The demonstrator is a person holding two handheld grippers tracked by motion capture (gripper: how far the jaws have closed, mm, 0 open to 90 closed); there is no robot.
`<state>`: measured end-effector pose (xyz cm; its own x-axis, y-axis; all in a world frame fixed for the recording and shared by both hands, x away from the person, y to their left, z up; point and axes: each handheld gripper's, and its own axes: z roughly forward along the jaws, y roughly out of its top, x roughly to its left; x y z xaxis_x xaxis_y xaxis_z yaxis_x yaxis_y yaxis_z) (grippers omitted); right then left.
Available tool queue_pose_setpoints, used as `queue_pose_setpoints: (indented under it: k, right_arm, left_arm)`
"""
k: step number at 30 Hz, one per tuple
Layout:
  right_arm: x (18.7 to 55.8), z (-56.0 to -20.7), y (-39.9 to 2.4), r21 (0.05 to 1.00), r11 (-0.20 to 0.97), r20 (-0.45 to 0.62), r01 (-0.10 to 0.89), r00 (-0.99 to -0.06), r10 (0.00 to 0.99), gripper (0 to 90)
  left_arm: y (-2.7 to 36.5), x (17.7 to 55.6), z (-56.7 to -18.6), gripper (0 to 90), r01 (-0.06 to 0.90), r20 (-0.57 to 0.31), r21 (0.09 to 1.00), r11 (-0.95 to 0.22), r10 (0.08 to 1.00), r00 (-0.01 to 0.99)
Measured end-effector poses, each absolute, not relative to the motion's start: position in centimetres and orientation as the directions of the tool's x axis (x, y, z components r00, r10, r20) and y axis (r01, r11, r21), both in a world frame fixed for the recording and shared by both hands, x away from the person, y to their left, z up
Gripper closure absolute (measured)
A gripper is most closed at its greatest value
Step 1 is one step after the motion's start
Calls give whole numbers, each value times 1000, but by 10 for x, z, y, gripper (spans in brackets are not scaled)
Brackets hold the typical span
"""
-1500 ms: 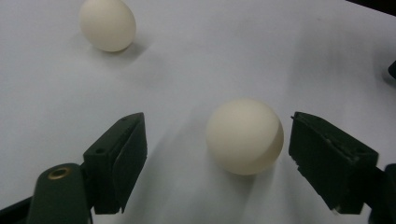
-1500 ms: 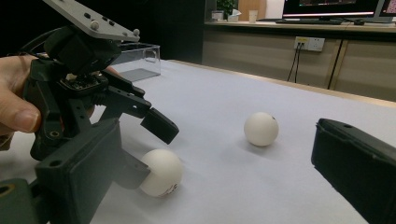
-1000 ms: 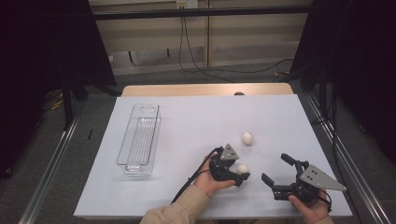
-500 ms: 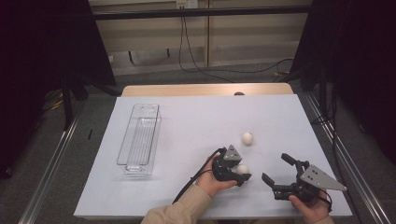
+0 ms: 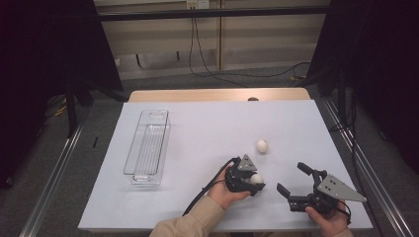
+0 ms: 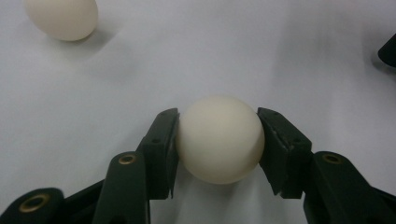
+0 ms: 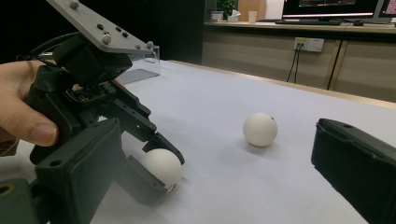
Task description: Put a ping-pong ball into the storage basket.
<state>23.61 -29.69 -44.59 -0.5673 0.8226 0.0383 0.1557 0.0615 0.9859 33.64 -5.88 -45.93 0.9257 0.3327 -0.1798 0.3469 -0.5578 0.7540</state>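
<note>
— What has your left claw (image 5: 253, 183) got?

— A white egg (image 6: 219, 139), down at the near edge of the counter (image 5: 207, 128). The jaws have just been closing, and now a pad sits flush on each side of it — that is as far as they go with the shell between them. From the left claw's own view, the egg fills the gap, gripped across its widest part, and it rests on the white surface.

— And the right claw (image 5: 294, 182)?

— Wide open and holding nothing. It rests just beside the left one, its jaws pointing toward the egg.

— How do you think the egg will handle?

— Light, I judge, and rigid, but a shell like that is brittle. It is also smooth and round, so it can squirt out of flat pads if the grip is off-centre. Taking it across the middle, as I have it now, seems the safest hold; the pads meet the curve squarely there. I would squeeze no harder than this.

— Anything else nearby?

— A second egg (image 5: 261, 146) lies loose a little farther out on the counter, apart from both claws. A clear plastic tray (image 5: 148, 148) stands well off to the left, with nothing in it that I can see.

— What could go wrong on the lift?

— A tilt of the wrist might let the egg roll in the pads. I would keep the claw level and rise slowly.
</note>
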Motion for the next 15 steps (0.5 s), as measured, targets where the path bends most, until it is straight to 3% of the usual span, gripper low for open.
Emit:
queue_pose_setpoints:
  k: [15]
  right_arm:
    - [236,-446,-297,986,63,37,156,-568,823,16]
  left_arm:
    - [-53,340,-453,509,390,-230,748,-537,343,911]
